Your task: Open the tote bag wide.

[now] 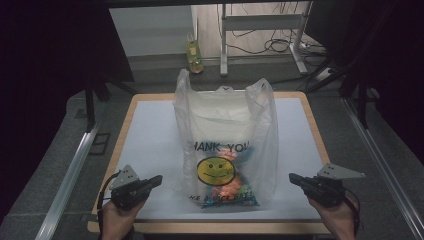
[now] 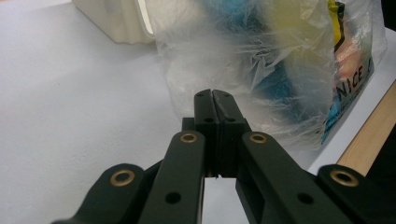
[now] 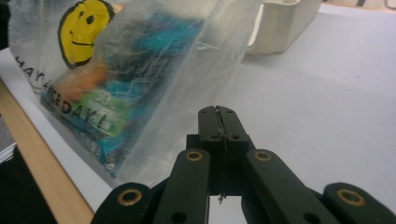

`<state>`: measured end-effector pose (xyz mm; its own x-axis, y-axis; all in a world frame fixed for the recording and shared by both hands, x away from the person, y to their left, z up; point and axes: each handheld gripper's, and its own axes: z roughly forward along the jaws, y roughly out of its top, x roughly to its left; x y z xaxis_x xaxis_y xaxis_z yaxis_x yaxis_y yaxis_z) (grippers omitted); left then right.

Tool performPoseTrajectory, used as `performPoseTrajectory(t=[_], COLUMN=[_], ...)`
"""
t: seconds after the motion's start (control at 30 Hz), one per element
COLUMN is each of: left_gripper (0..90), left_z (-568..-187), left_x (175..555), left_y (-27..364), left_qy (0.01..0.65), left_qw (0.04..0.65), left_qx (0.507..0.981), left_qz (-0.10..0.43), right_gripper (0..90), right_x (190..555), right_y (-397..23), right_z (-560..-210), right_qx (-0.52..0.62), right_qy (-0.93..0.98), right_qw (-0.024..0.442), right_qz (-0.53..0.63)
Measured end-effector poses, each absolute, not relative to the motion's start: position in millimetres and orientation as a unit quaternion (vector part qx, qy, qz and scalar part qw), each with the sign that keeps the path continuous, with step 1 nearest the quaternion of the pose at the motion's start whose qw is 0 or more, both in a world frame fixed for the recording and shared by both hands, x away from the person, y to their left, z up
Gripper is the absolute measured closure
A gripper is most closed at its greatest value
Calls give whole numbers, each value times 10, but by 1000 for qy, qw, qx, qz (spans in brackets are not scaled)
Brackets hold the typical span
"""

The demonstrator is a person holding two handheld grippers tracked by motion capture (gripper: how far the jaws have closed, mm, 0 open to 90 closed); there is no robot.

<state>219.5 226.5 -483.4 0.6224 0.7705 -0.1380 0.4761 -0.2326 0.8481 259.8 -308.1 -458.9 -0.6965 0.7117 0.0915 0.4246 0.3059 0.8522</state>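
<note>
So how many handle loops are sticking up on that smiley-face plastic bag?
2. One handle loop rises at the back left of the plastic bag, the other handle loop at the back right. Both stand free, with neither gripper on them.

Black two-jaw tongs (image 2: 213,93) with brass-ringed pivots, grey three-cornered top plates, trailing black cables.

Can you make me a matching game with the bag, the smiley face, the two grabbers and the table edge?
Things:
1. plastic bag
2. smiley face
3. left gripper and right gripper
4. table edge

Descriptions:
A. yellow
B. bare wood
C. see-through, standing upright mid-table
D. black, jaws shut on nothing, one on each side of the bag

Pairs: 1-C, 2-A, 3-D, 4-B
</note>
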Motion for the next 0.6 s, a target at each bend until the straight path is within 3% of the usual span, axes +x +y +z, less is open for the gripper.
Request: performPoseTrajectory(t=[0.6], left_gripper=[892], left_z=[-4615], left_x=[2290], left_y=[2290], left_qy=[398], left_qw=[479], left_qx=[766], left_qz=[157], right_gripper=[893], right_x=[2720], right_y=[-3061], right_z=[-4440], right_qx=[363], right_qy=[794], right_qw=[138], right_qz=[468])
